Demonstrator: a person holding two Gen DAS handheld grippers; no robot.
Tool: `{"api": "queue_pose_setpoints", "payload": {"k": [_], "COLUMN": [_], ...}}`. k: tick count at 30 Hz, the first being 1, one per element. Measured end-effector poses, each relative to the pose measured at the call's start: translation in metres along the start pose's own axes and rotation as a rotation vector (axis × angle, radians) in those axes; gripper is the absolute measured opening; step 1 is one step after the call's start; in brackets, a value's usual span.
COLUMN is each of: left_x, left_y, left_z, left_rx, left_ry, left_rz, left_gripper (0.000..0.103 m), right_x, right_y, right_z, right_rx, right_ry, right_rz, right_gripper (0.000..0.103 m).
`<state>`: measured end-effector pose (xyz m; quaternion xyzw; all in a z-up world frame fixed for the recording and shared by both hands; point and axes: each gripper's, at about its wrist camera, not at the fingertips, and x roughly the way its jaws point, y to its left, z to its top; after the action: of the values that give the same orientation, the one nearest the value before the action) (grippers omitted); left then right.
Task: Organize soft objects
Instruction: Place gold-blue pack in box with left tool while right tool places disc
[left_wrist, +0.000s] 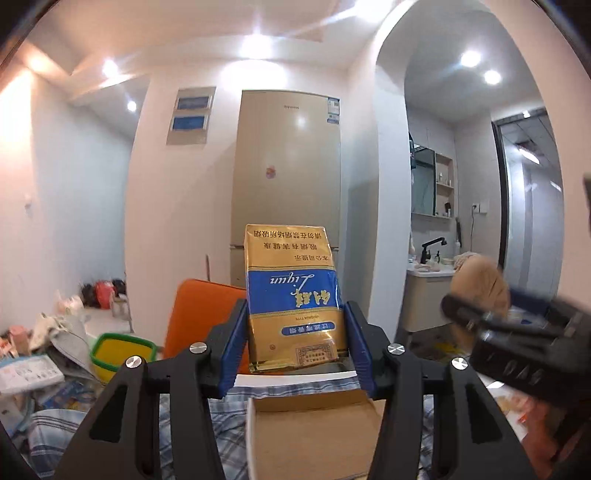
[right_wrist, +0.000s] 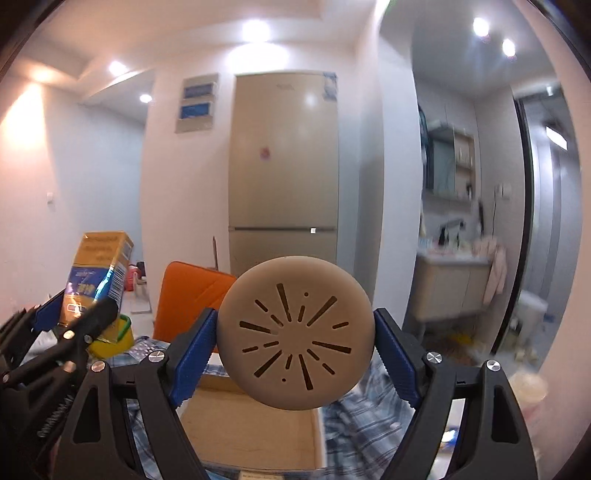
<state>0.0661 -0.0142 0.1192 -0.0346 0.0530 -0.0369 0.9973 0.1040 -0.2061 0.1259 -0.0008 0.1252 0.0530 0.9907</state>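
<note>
Soft objects: we are holding two of them up in the air, one in each gripper, both raised over an open brown cardboard box (left_wrist: 314, 424) lying on a blue-and-white checked cloth (right_wrist: 354, 417).
Gold-and-blue soft pack: the gold-and-blue foil-wrapped cigarette pack (left_wrist: 293, 299) is sitting in the lower centre of the left wrist view, standing upside down; in the right wrist view it is showing at the left edge.
Left gripper: the left gripper (left_wrist: 295, 350) is clamping the pack near its lower end, blue pads pressing on both narrow sides.
Beige round pad: the beige round squashy disc with dark radiating slits (right_wrist: 295, 332) is filling the lower centre of the right wrist view.
Right gripper: the right gripper (right_wrist: 295, 343) is pinching the disc across its widest part, pads touching both edges.
Handling: we are judging both as light. The pack's foil looks slippery and crushable, so a gentle hold across the narrow sides suits it. The disc probably yields under pressure, so gripping at the rim seems right.
Background: a tall beige fridge (left_wrist: 288, 166) is standing behind, an orange cushion (right_wrist: 188, 295) just below it.
</note>
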Motion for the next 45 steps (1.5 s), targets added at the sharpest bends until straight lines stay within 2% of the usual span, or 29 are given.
{"api": "queue_pose_setpoints", "payload": {"k": [2, 5, 8, 11, 13, 18, 21, 27, 32, 35, 36, 40, 45], "left_x": [0.005, 0.018, 0.041, 0.069, 0.082, 0.102, 0.113, 0.128, 0.131, 0.131, 0.130, 0.129, 0.124], "left_y": [0.001, -0.004, -0.006, -0.004, -0.003, -0.001, -0.005, -0.002, 0.000, 0.003, 0.004, 0.010, 0.019], "left_z": [-0.001, -0.011, -0.027, -0.048, -0.062, -0.091, -0.104, -0.129, -0.136, -0.136, -0.135, -0.132, -0.125], "left_rx": [-0.012, 0.041, 0.073, 0.069, 0.069, 0.055, 0.063, 0.074, 0.060, 0.059, 0.057, 0.038, 0.002], "left_ry": [0.009, 0.065, 0.183, 0.337, 0.409, 0.491, 0.540, 0.636, 0.664, 0.661, 0.655, 0.634, 0.598], "left_rz": [0.005, 0.024, 0.033, 0.020, 0.015, 0.009, 0.030, 0.041, 0.034, 0.039, 0.040, 0.068, 0.074], "left_gripper": [0.050, 0.050, 0.050, 0.050, 0.050, 0.050, 0.050, 0.050, 0.050, 0.055, 0.057, 0.081, 0.085], "right_x": [0.013, 0.036, 0.067, 0.094, 0.111, 0.141, 0.156, 0.169, 0.176, 0.175, 0.174, 0.171, 0.165], "right_y": [-0.001, 0.001, -0.002, -0.006, -0.010, -0.013, -0.013, -0.009, -0.013, -0.014, -0.014, -0.014, -0.013], "right_z": [-0.005, -0.023, -0.043, -0.065, -0.080, -0.113, -0.130, -0.153, -0.160, -0.160, -0.161, -0.158, -0.153], "right_rx": [-0.016, -0.058, -0.048, -0.037, -0.024, -0.038, -0.051, -0.065, -0.052, -0.031, -0.022, -0.023, -0.054], "right_ry": [0.033, 0.100, 0.201, 0.294, 0.351, 0.449, 0.502, 0.562, 0.599, 0.594, 0.592, 0.575, 0.531], "right_rz": [0.009, 0.008, 0.031, 0.032, 0.039, 0.048, 0.051, 0.060, 0.084, 0.122, 0.131, 0.120, 0.089], "right_gripper": [0.085, 0.085, 0.085, 0.085, 0.085, 0.085, 0.085, 0.085, 0.085, 0.085, 0.085, 0.085, 0.086]}}
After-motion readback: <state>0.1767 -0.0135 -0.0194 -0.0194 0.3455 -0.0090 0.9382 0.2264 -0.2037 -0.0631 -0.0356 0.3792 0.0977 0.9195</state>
